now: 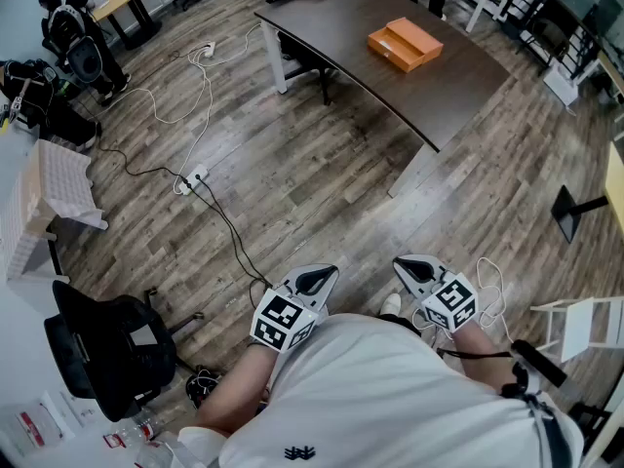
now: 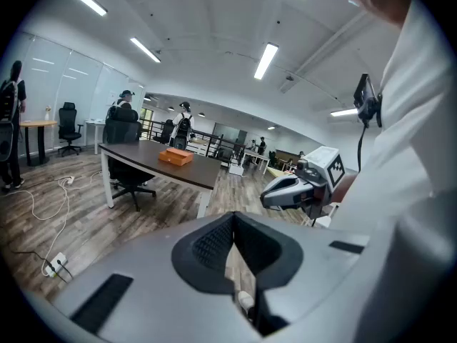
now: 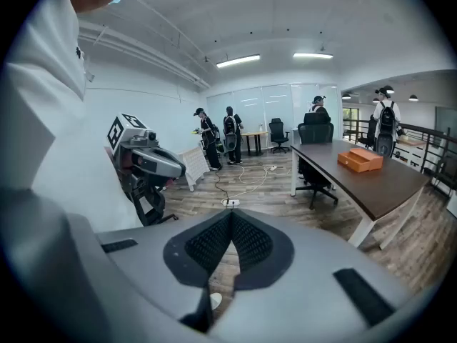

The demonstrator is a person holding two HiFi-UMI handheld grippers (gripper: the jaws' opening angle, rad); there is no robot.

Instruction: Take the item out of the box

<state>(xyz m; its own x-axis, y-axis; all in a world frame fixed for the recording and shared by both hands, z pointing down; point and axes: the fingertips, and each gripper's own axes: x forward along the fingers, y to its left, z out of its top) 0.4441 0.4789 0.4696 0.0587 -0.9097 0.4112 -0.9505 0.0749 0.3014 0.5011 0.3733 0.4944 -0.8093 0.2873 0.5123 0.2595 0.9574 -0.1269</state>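
Contents of the distant orange box (image 1: 404,44) indiscernible

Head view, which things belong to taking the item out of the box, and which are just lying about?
Job: orange box on the dark table; left hand-held gripper and right hand-held gripper, both shut and empty.
Lying about: power strip, white cable, black chair.

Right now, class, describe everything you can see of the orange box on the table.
The orange box is flat, rectangular and looks like cardboard. One part sits stepped against the other, perhaps a lid or drawer slid aside; its contents cannot be seen. It lies flat on the dark brown table, touching only the tabletop.
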